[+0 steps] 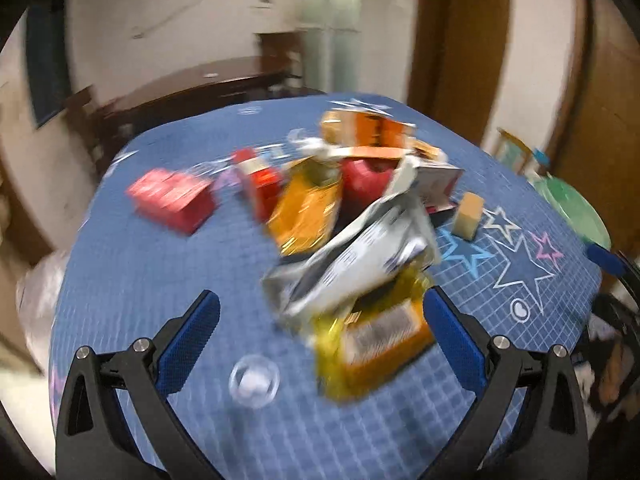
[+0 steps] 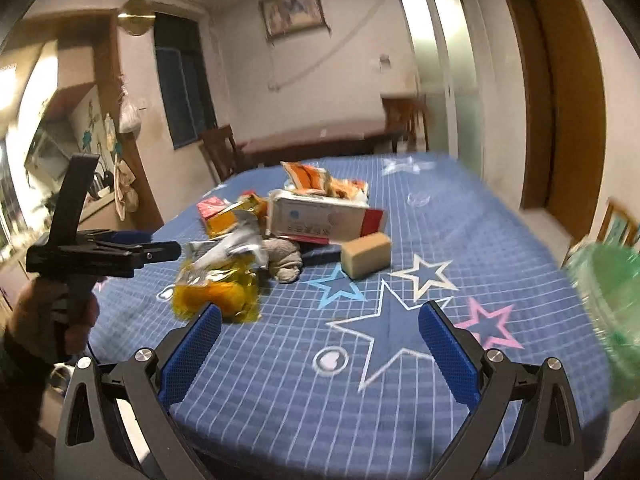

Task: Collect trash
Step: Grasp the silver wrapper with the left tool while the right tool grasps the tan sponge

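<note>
blue padded fingers of the left gripper (image 1: 320, 312) stand wide apart over the star-print tablecloth (image 1: 160, 280), holding nothing; a clear plastic cup (image 1: 253, 381) lies just ahead between them. the right gripper (image 2: 319, 322) is likewise wide and empty above a large star on the cloth. near the left gripper's far finger sits a yellow packet (image 1: 372, 344) with a crumpled silver wrapper (image 1: 352, 256) over it. beyond, the trash heaps at mid-table: a gold bag (image 1: 306, 210), a red box (image 1: 172, 200), a white carton (image 2: 324, 218), a grey rag (image 2: 285, 261) and a tan sponge block (image 2: 366, 255) beside it. a green bag (image 2: 604, 312) hangs blurred at the table's right edge. the person's hand (image 2: 52, 316) grips the left tool's handle.
</note>
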Action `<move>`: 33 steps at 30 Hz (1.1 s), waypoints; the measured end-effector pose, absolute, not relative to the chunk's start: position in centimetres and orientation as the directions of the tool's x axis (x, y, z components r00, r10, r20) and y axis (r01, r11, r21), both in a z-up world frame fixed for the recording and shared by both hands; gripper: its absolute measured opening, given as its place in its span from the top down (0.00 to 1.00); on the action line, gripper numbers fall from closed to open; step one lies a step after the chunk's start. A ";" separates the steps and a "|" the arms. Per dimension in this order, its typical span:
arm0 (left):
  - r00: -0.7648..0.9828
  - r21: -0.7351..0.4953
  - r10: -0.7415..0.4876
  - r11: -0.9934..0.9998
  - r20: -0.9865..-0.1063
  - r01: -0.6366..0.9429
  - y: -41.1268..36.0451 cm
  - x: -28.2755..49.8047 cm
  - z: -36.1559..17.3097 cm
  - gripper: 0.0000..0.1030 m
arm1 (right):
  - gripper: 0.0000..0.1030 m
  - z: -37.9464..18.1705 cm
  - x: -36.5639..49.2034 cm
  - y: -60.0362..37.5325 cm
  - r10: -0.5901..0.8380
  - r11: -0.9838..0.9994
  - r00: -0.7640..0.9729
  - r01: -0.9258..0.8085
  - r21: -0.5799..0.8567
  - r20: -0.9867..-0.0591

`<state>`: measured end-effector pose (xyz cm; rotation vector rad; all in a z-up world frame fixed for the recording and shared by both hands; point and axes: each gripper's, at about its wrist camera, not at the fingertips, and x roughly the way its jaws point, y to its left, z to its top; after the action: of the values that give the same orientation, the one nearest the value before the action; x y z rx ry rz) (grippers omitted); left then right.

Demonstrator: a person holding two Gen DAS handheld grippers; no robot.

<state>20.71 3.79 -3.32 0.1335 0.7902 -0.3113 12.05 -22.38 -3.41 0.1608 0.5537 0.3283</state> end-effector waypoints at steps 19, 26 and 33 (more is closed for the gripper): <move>0.449 0.052 -0.263 0.816 -0.854 0.576 -1.5 28.3 -6.2 0.46 | 0.09 -7.2 30.6 -20.4 0.372 0.919 0.575 -0.336 0.204 -0.728; 0.457 0.040 -0.282 0.816 -0.844 0.576 -1.3 27.8 -6.2 0.51 | 0.49 -8.0 32.2 -19.4 0.335 0.931 0.604 -0.330 0.156 -0.723; 0.528 0.038 -0.285 0.854 -0.800 0.519 -0.1 26.4 -5.2 0.54 | 0.52 -5.6 28.3 -19.3 0.334 0.936 0.703 -0.327 0.132 -0.627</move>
<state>26.40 -0.15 -5.24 0.2876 0.8944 -0.4878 28.33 -19.31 -5.61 0.0109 0.7001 0.3680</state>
